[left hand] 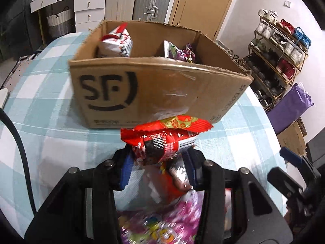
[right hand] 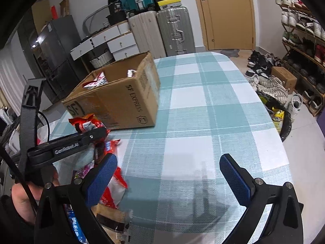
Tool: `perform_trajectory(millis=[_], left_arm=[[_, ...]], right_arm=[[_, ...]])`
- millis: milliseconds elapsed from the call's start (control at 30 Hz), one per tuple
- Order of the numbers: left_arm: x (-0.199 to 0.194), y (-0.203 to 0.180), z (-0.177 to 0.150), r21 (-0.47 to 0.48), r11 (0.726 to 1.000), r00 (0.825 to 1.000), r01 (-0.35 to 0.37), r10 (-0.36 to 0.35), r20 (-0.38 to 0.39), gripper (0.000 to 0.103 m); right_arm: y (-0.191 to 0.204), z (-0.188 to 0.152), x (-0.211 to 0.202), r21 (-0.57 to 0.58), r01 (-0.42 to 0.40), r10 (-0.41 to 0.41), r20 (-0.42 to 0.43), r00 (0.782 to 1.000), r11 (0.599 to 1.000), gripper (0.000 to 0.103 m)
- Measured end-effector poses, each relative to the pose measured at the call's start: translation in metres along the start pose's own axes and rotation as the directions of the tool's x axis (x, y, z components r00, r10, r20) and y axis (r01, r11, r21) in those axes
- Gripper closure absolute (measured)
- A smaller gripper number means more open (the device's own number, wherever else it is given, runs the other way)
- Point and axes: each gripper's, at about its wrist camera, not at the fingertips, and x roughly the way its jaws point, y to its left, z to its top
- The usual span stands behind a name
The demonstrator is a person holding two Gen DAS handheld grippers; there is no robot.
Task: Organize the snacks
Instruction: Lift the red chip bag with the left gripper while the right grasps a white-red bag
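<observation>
1. the left hand-held gripper (left hand: pixel 160 162) is clenched on a red snack packet (left hand: pixel 164 136), lifted clear of the checked surface (left hand: pixel 50 122).
2. the cardboard box (left hand: pixel 154 93) stands straight ahead of it and close, its open top above the packet; the packet's long axis runs crosswise between the pads.
3. the right hand-held gripper (right hand: pixel 168 179) hangs released and empty, farther from the box, beside the snack pile (right hand: pixel 109 191).

Open checked tablecloth (right hand: pixel 203 101) right of cardboard box (right hand: pixel 121 99), snack pile (right hand: pixel 109 185) crowding left edge
</observation>
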Motion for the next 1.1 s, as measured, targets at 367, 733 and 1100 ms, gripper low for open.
perform_trajectory(millis=[367,733,1100], left_arm=[[-0.078,0.058,-0.019,-0.023,1.0,0.997,0.017,-0.015,0.074,0.062],[-0.097,0.089,-0.023,-0.045,0.997,0.992,0.058,-0.053,0.113,0.062],[-0.102,0.09,-0.023,-0.036,0.996,0.989,0.084,-0.079,0.125,0.062]], right_arm=[[0.032,-0.006,0.018,-0.021,-0.196,0.193,-0.086,0.977,0.98,0.0],[0.026,-0.021,0.041,0.239,-0.281,0.332,-0.205,0.921,0.929,0.009],[0.034,-0.027,0.068,0.353,-0.33,0.426,-0.239,0.873,0.875,0.036]])
